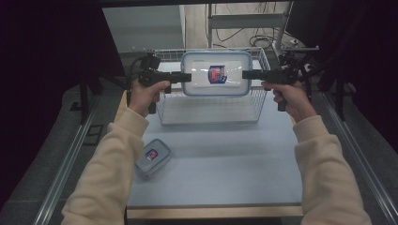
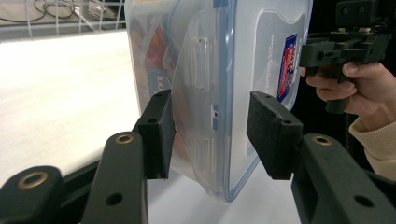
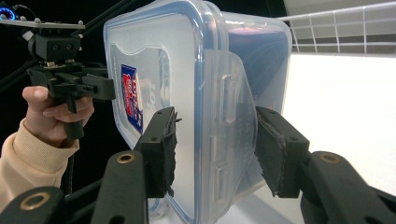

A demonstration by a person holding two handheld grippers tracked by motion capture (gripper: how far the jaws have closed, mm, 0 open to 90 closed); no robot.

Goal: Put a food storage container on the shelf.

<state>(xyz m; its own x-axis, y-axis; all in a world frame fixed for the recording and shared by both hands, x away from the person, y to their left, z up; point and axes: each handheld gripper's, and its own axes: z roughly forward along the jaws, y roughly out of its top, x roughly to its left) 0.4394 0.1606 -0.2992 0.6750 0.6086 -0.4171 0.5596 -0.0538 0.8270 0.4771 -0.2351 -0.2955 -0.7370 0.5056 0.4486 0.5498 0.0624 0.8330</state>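
Both grippers, left (image 1: 184,76) and right (image 1: 248,74), have fingers half closed on the ends of a large lidded container (image 1: 216,73), carried above the wire basket (image 1: 211,110). Lowering it level likely follows.

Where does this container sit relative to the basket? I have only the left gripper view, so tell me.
Observer: In the high view, the large container is held lid up above the wire basket.
Operator: Report the right gripper's hold.
Observer: The right gripper clamps the opposite short end, one pad on the lid and one on the base.
Operator: Check the table for anything else.
Observer: A small container lies on the table beside the left sleeve.
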